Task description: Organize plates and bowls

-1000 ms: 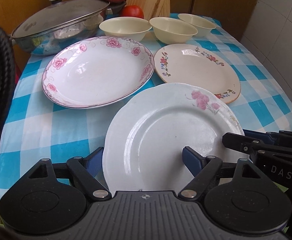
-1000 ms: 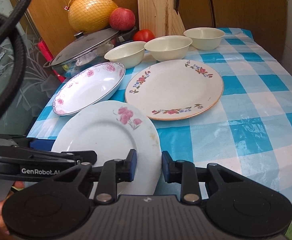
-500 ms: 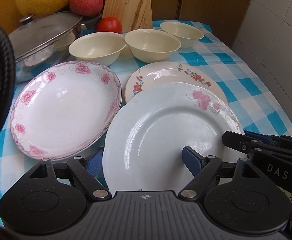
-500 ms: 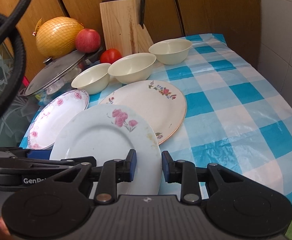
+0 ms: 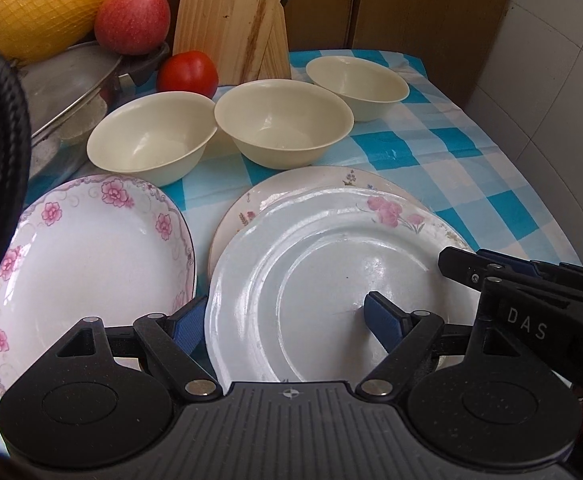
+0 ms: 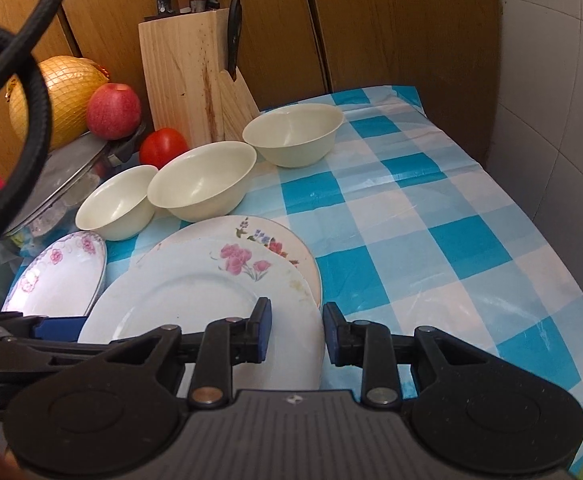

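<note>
A white plate (image 5: 331, 280) (image 6: 195, 300) with a pink flower hangs above the table between both grippers. It covers most of a cream floral plate (image 5: 291, 188) (image 6: 259, 228). My left gripper (image 5: 283, 318) stands wide, with one finger under the plate's left rim and the other on its face. My right gripper (image 6: 297, 330) is shut on the right rim and also shows in the left wrist view (image 5: 491, 276). A pink-rimmed deep plate (image 5: 83, 264) (image 6: 59, 276) lies to the left. Three cream bowls (image 5: 151, 140) (image 5: 283, 120) (image 5: 357, 84) stand behind.
A wooden knife block (image 6: 187, 80), a tomato (image 6: 163, 146), an apple (image 6: 113, 110), a netted pomelo (image 6: 63, 100) and a lidded pan (image 5: 63, 92) crowd the back left. The checked tablecloth (image 6: 431, 220) runs to the right, where a tiled wall (image 6: 551, 100) stands.
Both grippers have carried the white plate forward and right across the table. It now overlaps the cream floral plate, and the bowls are nearer. Neither gripper's opening has changed.
</note>
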`<state>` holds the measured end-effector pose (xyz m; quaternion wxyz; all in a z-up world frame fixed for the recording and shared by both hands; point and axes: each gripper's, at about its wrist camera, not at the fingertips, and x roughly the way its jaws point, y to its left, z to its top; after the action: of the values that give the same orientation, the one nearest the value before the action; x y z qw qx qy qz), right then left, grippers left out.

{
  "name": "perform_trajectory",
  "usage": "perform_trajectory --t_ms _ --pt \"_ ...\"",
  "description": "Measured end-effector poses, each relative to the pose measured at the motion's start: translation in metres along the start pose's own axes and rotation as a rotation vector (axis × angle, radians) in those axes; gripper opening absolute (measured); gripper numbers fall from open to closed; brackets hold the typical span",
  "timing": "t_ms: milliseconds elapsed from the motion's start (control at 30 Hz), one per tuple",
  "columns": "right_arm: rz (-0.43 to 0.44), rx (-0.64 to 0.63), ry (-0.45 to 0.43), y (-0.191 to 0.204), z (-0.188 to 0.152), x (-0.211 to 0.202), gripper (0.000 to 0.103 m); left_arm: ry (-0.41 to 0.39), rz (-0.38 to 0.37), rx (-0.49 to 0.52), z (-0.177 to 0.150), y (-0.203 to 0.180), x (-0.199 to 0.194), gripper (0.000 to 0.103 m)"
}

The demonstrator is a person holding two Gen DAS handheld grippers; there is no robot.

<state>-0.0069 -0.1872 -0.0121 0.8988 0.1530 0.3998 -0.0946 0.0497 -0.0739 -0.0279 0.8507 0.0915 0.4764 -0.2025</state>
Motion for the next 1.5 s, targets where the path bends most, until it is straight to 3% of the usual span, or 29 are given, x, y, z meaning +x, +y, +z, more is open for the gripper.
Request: perform_trajectory --t_ms 233,300,433,733,867,933,1167,1267,1400,1500 --pt "-0.034 -0.014 -0.022 0.0 0.02 0.023 0.02 -0.018 0.032 0.034 0.013 -0.003 0.013 0.085" --pt "0.02 -0.006 -0.042 -0.002 0.027 0.026 0.013 -0.021 0.034 0.036 0.015 -0.002 0.014 0.084" --pt "0.005 -0.005 -0.058 0.001 0.034 0.028 0.013 -0.028 0.048 0.041 0.018 0.002 0.015 0.076" --pt "-0.042 0.014 -0.048 -0.018 0.027 0.027 0.016 -0.048 -0.01 0.006 0.029 0.015 0.013 0.078" --pt "-0.038 0.013 -0.048 -0.021 0.026 0.025 0.018 -0.084 -0.009 0.007 0.035 0.018 0.008 0.085" --pt "-0.035 0.015 -0.048 -0.022 0.025 0.024 0.018 -0.11 0.037 0.011 0.037 0.018 0.007 0.091" --pt "-0.009 0.048 -0.027 -0.03 0.023 0.018 0.023 -0.093 0.059 0.063 0.047 0.016 0.024 0.093" --pt "0.027 0.065 -0.006 -0.031 0.02 0.019 0.026 -0.05 0.028 0.09 0.053 0.013 0.035 0.093" --pt "0.079 0.091 0.028 -0.032 0.017 0.022 0.027 0.046 -0.097 0.045 0.061 0.02 0.055 0.093" --pt "0.13 0.133 0.069 -0.034 0.016 0.027 0.027 0.059 -0.114 0.063 0.061 0.018 0.055 0.093"
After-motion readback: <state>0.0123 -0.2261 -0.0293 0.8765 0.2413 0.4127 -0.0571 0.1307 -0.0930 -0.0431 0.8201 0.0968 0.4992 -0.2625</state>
